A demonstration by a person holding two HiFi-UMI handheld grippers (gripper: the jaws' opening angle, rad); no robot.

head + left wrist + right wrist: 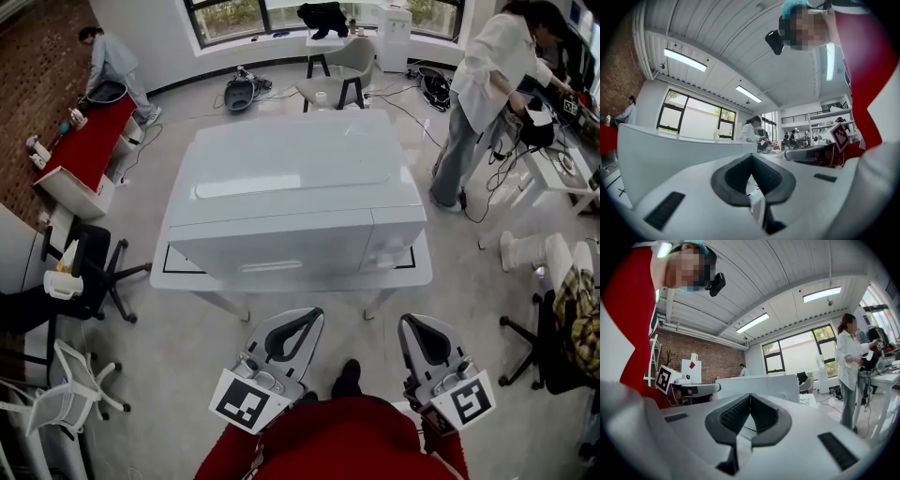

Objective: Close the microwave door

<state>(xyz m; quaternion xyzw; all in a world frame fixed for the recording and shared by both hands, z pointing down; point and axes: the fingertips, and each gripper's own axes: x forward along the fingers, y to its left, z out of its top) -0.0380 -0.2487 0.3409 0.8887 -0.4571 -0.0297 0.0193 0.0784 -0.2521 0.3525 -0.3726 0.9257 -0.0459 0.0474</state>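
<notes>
A white microwave [291,187] stands on a white table [178,277] ahead of me. Its door [277,255] lies flush with the front, beside the control panel [394,239]. My left gripper [314,314] and right gripper [405,321] are held low in front of the table, a short way back from the microwave's front and touching nothing. Both point at it with jaws shut and nothing between them. The microwave [670,154] fills the left of the left gripper view beyond that gripper [751,157]. It also shows straight ahead as a white box [759,385] past the right gripper [750,396].
A person in white [487,84] stands at a desk back right, and another person [108,61] bends over a red table [89,141] at the left. Office chairs [89,267] stand at the left, a seated person's legs [544,253] at the right, and cables [412,108] lie behind the table.
</notes>
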